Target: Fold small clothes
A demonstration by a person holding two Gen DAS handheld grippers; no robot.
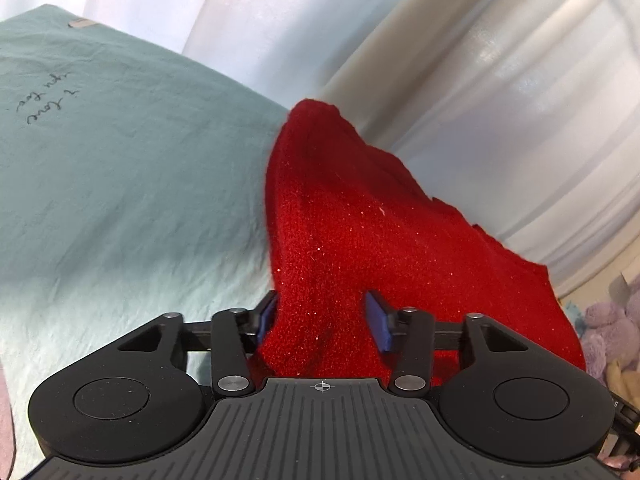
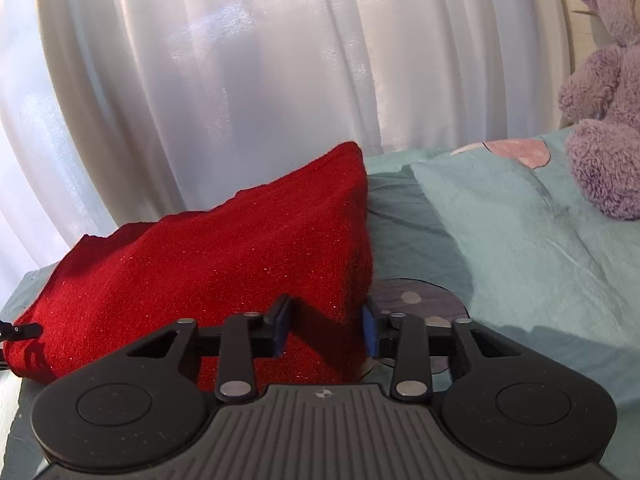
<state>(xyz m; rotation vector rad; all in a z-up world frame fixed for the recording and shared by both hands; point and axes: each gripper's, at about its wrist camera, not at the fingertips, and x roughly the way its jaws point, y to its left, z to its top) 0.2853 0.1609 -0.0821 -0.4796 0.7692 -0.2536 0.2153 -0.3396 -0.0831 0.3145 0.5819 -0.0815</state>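
Tongs (image 1: 325, 322) (image 2: 326, 330) (both) pinch red cloth (image 1: 360, 232) (image 2: 208, 264).

One red cloth (image 1: 360, 232), two grippers, a left gripper (image 1: 322, 320) and a right gripper (image 2: 325, 330), each with two blue pads (image 1: 378, 322), one pale green bedsheet (image 1: 120, 184), one purple plush toy (image 2: 604, 92), and one white curtain (image 2: 240, 60).

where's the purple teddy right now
The purple teddy sits at the far right of the right wrist view, on the teal bedsheet by the white curtain, well apart from the red cloth.
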